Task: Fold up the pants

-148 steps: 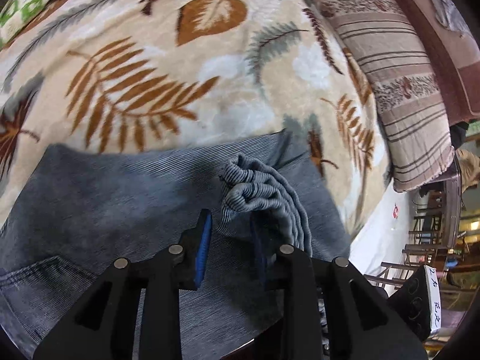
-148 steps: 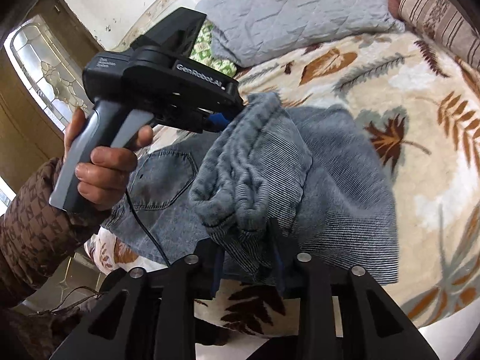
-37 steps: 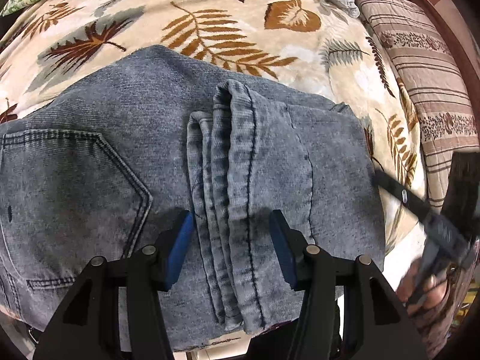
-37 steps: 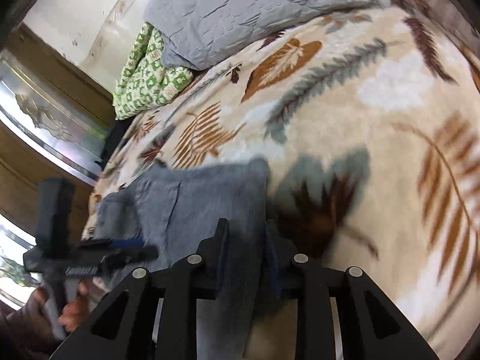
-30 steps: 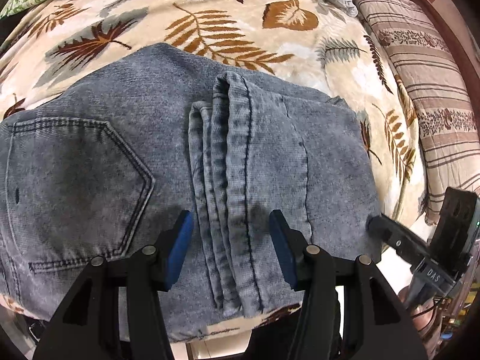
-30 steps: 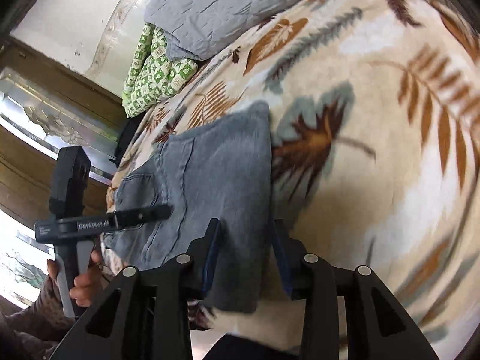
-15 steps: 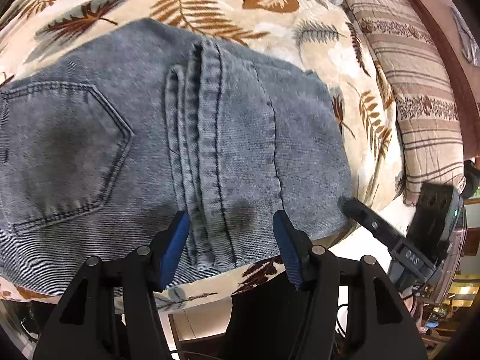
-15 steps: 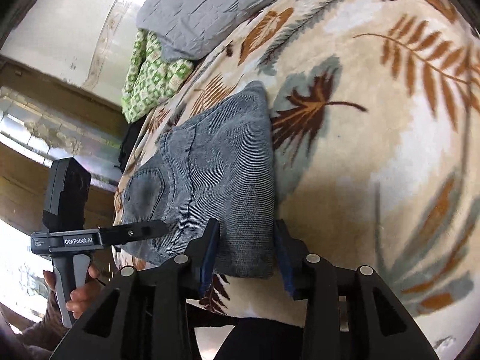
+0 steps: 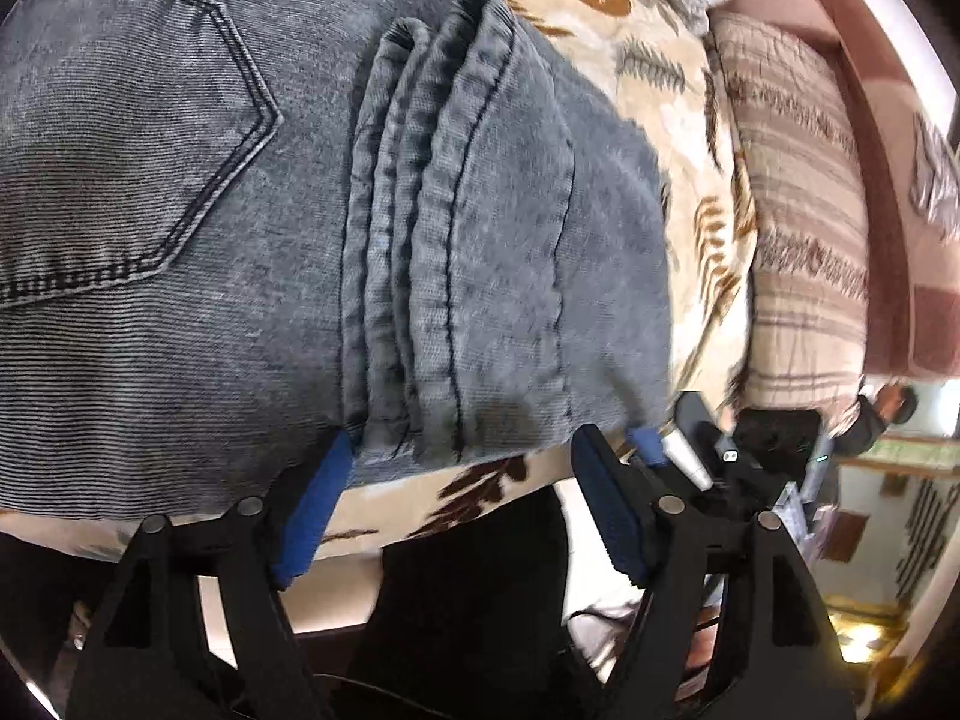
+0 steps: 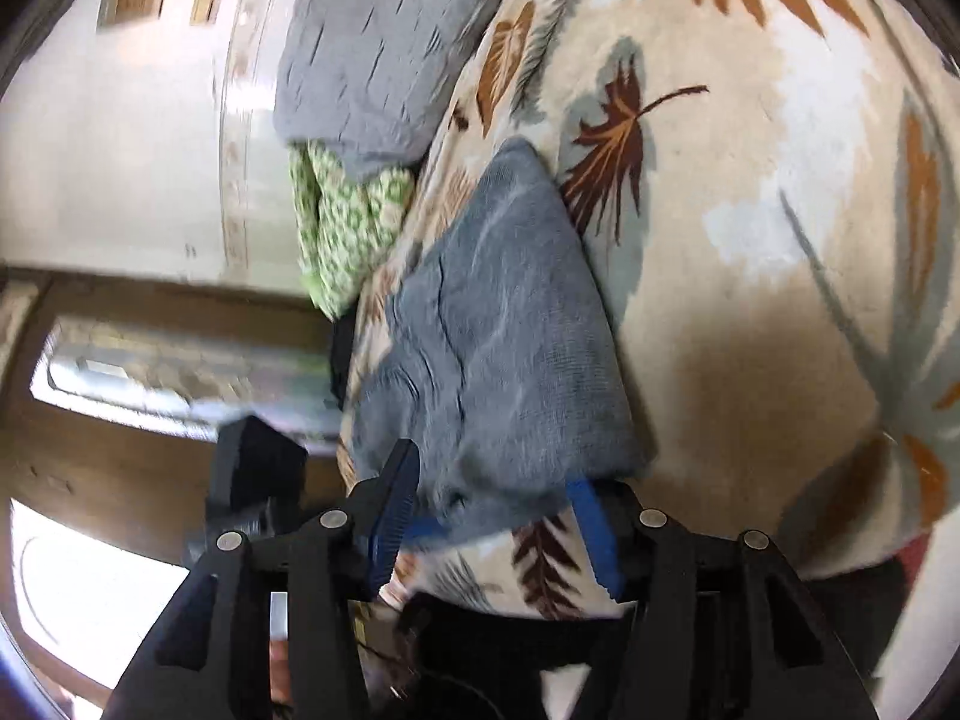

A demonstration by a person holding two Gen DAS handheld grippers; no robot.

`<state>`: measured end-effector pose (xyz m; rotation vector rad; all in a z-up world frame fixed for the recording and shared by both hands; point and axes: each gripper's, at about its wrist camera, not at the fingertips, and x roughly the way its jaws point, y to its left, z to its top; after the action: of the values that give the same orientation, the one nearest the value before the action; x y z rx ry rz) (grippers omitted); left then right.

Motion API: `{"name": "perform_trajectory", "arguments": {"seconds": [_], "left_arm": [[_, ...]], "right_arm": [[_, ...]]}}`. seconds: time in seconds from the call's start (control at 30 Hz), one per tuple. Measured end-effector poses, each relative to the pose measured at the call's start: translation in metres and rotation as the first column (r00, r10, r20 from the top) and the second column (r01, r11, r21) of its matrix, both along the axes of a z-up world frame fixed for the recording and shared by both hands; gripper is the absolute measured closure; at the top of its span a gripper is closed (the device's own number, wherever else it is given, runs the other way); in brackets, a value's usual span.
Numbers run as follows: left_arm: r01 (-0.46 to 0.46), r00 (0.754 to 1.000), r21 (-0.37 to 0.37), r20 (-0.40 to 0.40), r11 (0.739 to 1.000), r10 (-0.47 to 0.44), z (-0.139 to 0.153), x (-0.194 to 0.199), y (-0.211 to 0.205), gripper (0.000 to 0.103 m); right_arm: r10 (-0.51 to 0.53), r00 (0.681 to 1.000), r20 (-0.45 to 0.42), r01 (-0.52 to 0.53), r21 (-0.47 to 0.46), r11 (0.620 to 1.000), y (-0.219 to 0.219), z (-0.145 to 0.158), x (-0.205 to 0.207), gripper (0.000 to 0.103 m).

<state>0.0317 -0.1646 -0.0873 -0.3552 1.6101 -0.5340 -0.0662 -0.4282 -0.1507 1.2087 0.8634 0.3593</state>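
Note:
The grey-blue jeans [image 9: 312, 192] lie folded on the leaf-patterned blanket [image 9: 666, 72], back pocket at left, leg hems stacked across the middle. My left gripper [image 9: 459, 468] is open and empty, its jaws spread just off the near edge of the hems. In the right wrist view the folded jeans [image 10: 510, 324] lie ahead near the bed's edge. My right gripper [image 10: 489, 489] is open and empty at the jeans' near edge. The right gripper also shows in the left wrist view [image 9: 684, 444], at the jeans' right corner.
A striped cushion [image 9: 804, 210] lies along the right of the bed. A grey quilted pillow [image 10: 384, 36] and a green patterned cloth [image 10: 342, 222] sit at the far side by the wall. The bed's front edge [image 9: 480, 498] drops off just below the jeans.
Both grippers have let go of the jeans and pulled back toward the bed's edge. The right gripper's jaws have opened wider. The jeans lie still, folded.

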Motion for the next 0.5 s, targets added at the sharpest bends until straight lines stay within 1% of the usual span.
{"name": "perform_trajectory", "arguments": {"seconds": [0.07,0.1,0.13,0.17,0.2,0.23,0.27,0.3,0.33,0.37,0.43,0.47,0.5], "left_arm": [[0.003,1.000,0.010,0.011,1.000,-0.003,-0.001,0.003,-0.005,0.027],[0.005,1.000,0.027,0.015,1.000,-0.005,-0.002,0.004,-0.007,0.028],[-0.005,1.000,0.034,0.013,0.999,0.005,-0.002,0.004,-0.007,0.032],[-0.010,1.000,0.027,0.013,1.000,0.010,-0.001,0.003,-0.006,0.051],[-0.006,1.000,0.017,0.008,1.000,0.006,0.001,0.001,-0.006,0.061],[0.007,1.000,0.010,-0.002,1.000,-0.007,0.003,-0.002,-0.006,0.068],[0.014,1.000,0.025,0.010,1.000,-0.014,0.004,-0.005,-0.006,0.071],[0.023,0.999,0.042,0.025,0.999,-0.024,0.004,-0.007,-0.007,0.073],[0.036,0.999,0.065,0.034,0.997,-0.039,0.001,-0.008,-0.010,0.074],[0.042,0.999,0.084,0.028,0.996,-0.044,-0.005,-0.007,-0.012,0.074],[0.043,0.999,0.085,0.022,0.995,-0.045,-0.008,-0.007,-0.012,0.074],[0.051,0.998,0.086,0.022,0.995,-0.053,-0.006,-0.006,-0.011,0.073],[0.069,0.997,0.087,0.017,0.994,-0.071,-0.004,-0.007,-0.011,0.073]], "right_arm": [[-0.019,1.000,-0.005,0.019,0.022,1.000,0.000,-0.005,0.002,0.062],[-0.026,1.000,-0.008,0.026,0.011,1.000,0.000,-0.005,0.004,0.080],[-0.030,1.000,0.002,0.030,0.013,0.999,-0.002,-0.004,0.004,0.096],[-0.033,0.999,0.017,0.033,0.015,0.999,-0.003,-0.001,0.002,0.096],[-0.031,0.998,0.060,0.032,-0.012,0.999,-0.004,0.011,-0.002,0.096],[-0.025,0.996,0.082,0.029,-0.042,0.999,-0.005,0.019,-0.003,0.096],[-0.012,0.995,0.102,0.021,-0.082,0.996,-0.007,0.027,-0.006,0.096],[0.003,0.995,0.098,0.009,-0.122,0.993,-0.008,0.030,-0.005,0.096],[0.011,0.997,0.076,0.001,-0.150,0.989,-0.009,0.027,-0.005,0.096],[0.026,0.999,0.026,-0.021,-0.174,0.985,-0.009,0.016,-0.003,0.096],[0.031,0.998,-0.046,-0.040,-0.196,0.980,-0.007,-0.002,-0.002,0.095],[0.039,0.998,-0.054,-0.048,-0.168,0.985,-0.006,-0.010,-0.003,0.096],[0.037,0.998,-0.052,-0.045,-0.159,0.986,-0.006,-0.010,-0.007,0.095]]}}
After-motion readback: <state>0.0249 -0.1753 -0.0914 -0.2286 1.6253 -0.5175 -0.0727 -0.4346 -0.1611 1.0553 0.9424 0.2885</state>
